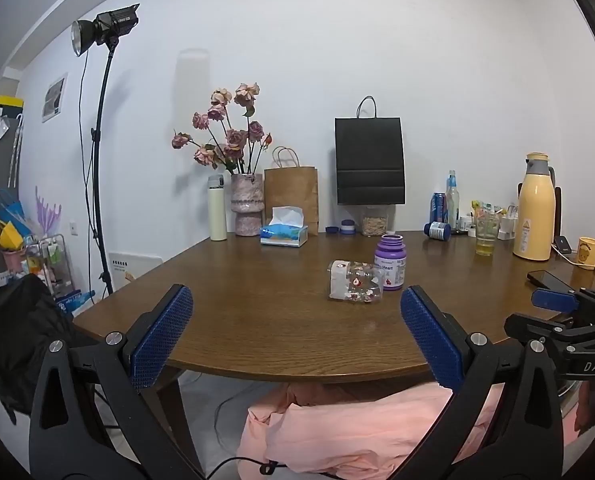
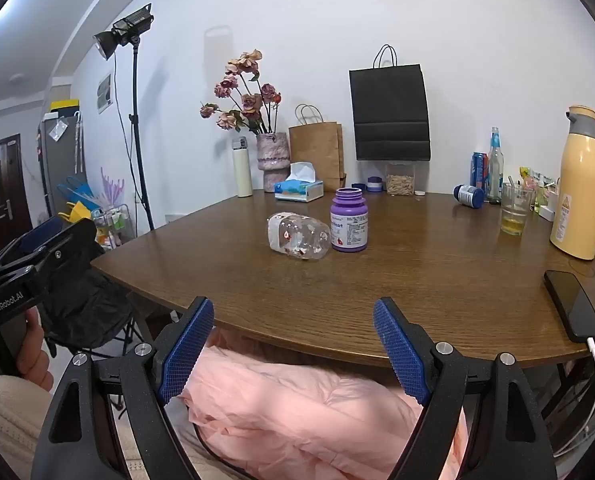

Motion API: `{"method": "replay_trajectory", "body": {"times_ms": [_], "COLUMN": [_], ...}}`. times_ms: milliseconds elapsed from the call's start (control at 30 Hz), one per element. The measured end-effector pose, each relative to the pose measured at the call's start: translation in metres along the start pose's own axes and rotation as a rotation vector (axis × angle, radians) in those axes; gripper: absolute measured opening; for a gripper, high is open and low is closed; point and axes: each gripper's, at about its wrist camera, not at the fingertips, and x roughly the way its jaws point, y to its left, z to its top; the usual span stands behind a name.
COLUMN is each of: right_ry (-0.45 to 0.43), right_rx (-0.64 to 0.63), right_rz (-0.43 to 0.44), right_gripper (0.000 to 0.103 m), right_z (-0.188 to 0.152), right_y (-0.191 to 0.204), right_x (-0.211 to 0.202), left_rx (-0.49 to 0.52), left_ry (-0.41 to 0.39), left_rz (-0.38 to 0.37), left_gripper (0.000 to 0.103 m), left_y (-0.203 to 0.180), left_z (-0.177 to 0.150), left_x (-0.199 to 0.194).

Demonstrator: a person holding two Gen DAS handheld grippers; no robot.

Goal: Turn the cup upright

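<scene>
While tongs gape, cup (image 2: 298,235) lies sideways

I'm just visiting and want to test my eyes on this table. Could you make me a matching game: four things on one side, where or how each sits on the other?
Things:
1. cup
2. purple bottle
3. phone
4. tissue box

States:
A. upright, just right of the cup
B. flat near the right edge, cable plugged in
C. on its side, mid-table
D. at the back, in front of the brown bag

Pairs: 1-C, 2-A, 3-B, 4-D
</scene>
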Motion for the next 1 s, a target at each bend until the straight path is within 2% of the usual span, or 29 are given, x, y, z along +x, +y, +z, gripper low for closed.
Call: {"method": "replay_trajectory", "body": {"times_ms": [1000], "right_ry": [0.001], "right_rx": [0.015], "right_rz": [-0.01], "right_gripper": [0.086], "right_z": [-0.0027], "right_y": [-0.0005], "right_x": [0.0033], "left_rx": [0.004], "left_ry": [0.022], "left_rz": [-0.002], "left_gripper": [0.103], "left_y": [0.0014], "left_z": [-0.0021], "left_x": [0.0031]}}
